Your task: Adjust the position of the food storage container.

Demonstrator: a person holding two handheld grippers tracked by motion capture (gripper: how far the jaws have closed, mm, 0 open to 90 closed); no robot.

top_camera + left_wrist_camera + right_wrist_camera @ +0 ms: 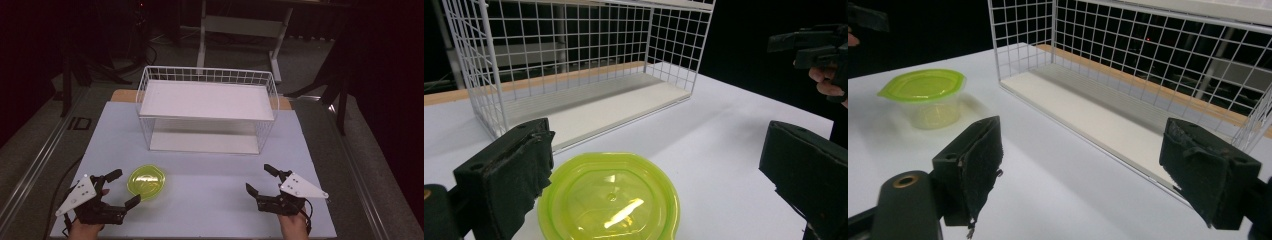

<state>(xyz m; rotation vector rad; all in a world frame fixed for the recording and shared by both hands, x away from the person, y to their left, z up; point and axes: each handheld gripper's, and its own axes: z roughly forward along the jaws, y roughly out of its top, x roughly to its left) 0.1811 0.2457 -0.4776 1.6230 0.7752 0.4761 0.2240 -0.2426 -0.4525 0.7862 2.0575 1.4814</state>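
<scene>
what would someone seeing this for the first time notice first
The bright green-lidded container stands out most, sitting on the pale table just ahead of the left gripper, whose jaws stand open with nothing between them. Behind it, at the middle of the table, rises a white wire rack with two flat shelves. The right gripper is at the near right, also open and holding nothing.
</scene>
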